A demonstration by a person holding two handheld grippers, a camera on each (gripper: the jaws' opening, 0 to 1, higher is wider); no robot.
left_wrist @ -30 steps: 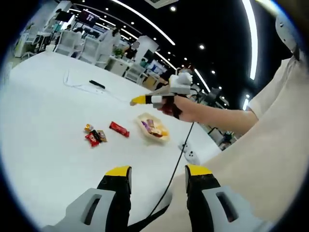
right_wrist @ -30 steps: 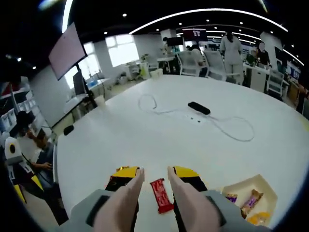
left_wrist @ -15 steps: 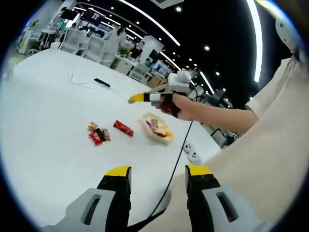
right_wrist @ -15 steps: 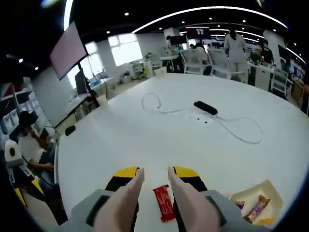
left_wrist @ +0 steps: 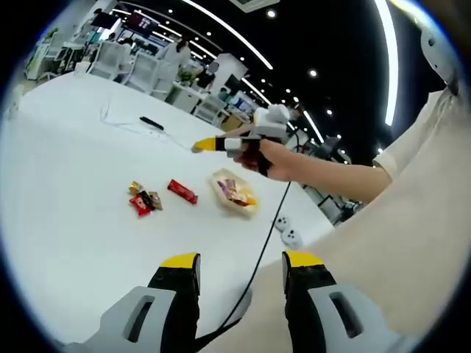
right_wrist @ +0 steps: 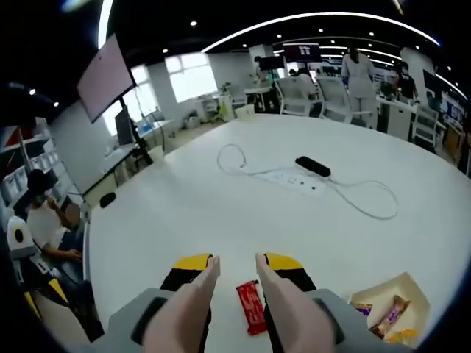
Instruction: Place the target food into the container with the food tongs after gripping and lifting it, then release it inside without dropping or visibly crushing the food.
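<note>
1. The tongs (right_wrist: pixel 234 268) hover well open, empty, above the table (right_wrist: pixel 221 206).
2. The red candy bar (right_wrist: pixel 249 316) lies between them, left of the tray (right_wrist: pixel 383 290).
3. Probably light, slick-wrapped, crushable: grip mid-length across its narrow sides, gently.

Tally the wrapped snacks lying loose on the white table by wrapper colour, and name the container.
Red snacks: 2, the long bar and a smaller one
Gold or brown snacks: 2
Total loose: 4
Container: 1 pale tray, already holding snacks
</note>
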